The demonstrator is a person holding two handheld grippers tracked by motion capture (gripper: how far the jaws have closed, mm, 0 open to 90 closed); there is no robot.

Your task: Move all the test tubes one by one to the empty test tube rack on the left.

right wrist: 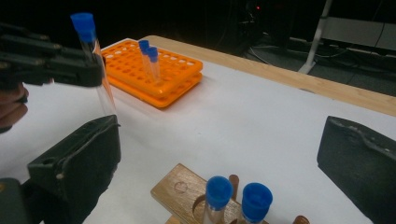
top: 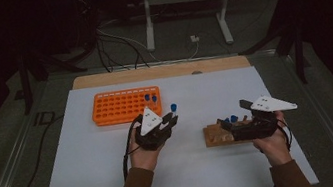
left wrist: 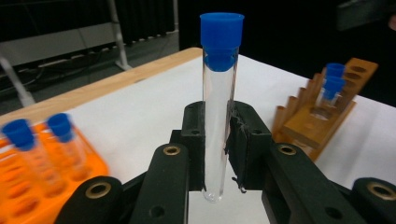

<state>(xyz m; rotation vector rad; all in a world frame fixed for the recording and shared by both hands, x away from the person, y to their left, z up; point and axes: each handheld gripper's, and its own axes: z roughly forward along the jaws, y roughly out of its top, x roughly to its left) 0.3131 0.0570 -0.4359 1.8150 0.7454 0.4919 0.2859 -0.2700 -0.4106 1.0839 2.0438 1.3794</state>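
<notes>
Left gripper (top: 172, 118) pinching upright clear blue-capped plastic test tube (left wrist: 219, 93), orange plastic rack (top: 126, 105) toward bench's far left corner.

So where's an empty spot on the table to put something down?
The white mat is bare in front of the orange rack, and also behind the wooden rack toward the far edge. It is crowded between the left gripper holding a tube and the wooden rack.
</notes>
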